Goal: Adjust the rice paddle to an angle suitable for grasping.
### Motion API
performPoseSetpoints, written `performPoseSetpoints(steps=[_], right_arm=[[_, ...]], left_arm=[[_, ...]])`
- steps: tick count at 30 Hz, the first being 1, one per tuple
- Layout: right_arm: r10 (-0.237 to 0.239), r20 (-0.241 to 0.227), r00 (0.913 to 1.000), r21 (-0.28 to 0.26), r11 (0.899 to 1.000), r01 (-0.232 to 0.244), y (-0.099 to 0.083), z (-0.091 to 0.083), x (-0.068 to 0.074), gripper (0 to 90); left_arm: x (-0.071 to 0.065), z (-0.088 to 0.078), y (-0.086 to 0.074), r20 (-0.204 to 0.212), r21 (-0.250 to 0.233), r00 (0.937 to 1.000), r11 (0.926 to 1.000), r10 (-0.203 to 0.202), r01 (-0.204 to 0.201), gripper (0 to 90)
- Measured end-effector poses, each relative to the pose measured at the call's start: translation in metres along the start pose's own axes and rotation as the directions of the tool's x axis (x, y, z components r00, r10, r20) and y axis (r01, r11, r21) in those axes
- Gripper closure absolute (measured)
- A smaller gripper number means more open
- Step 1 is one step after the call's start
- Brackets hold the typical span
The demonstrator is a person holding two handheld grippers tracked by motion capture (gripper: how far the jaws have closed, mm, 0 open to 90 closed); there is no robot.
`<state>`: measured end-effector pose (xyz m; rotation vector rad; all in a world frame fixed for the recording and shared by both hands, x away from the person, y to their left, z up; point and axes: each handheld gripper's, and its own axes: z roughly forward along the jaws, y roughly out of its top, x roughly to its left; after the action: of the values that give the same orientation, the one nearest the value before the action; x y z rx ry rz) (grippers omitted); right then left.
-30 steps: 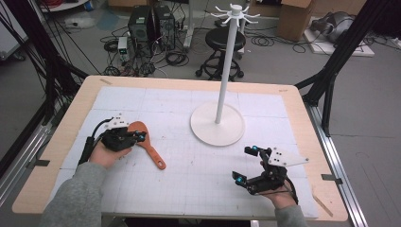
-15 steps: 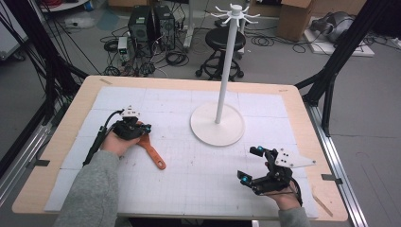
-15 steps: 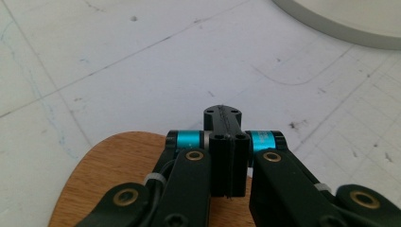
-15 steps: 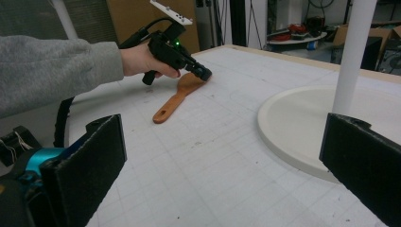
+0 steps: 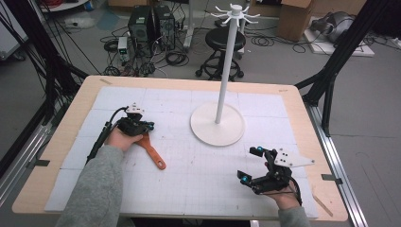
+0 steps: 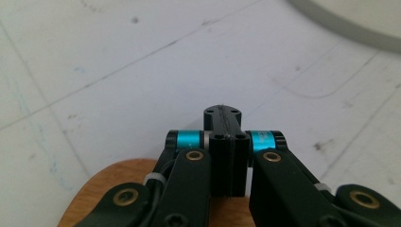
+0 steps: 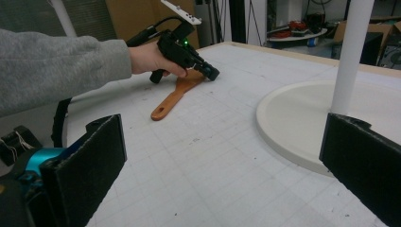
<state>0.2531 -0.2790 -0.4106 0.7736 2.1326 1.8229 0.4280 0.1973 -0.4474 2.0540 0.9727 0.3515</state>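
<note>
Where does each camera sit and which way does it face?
High view: above the near table edge, facing forward and down; both forearms, left gripper, right gripper.
Left gripper view: on that gripper, facing down at the mat; shut jaws over the wooden spatula.
Right gripper view: low, facing across the table; open jaws.
Shared: spatula, white stand.

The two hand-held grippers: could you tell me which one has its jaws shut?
The left hand-held gripper, over the wooden spatula; the right hand-held gripper stands wide open.

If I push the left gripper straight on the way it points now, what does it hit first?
Probably the white mat just beyond its closed tips: the left gripper slants down over the wooden spatula. Further along lies the stand's round base, though depth is unclear.
</note>
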Motion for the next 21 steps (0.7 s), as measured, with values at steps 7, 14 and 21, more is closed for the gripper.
performPoseSetpoints(steps=[7,14,21], right_arm=[[0.005,0.002,1.0,0.003,1.0,-0.005,-0.001,-0.002,-0.002,0.0],[0.0,0.007,1.0,-0.006,1.0,0.0,0.0,-0.004,0.001,0.0],[-0.002,0.006,1.0,0.004,1.0,0.002,0.0,-0.005,0.004,0.0]], left_arm=[[-0.006,-0.001,0.001,-0.038,0.022,0.9987,0.9992,0.033,-0.032,89.9],[-0.013,-0.013,0.0,-0.048,0.101,0.9956,0.9921,0.081,-0.076,89.9],[-0.014,-0.026,-0.009,-0.024,0.113,0.9962,0.9903,0.084,-0.081,89.9]])
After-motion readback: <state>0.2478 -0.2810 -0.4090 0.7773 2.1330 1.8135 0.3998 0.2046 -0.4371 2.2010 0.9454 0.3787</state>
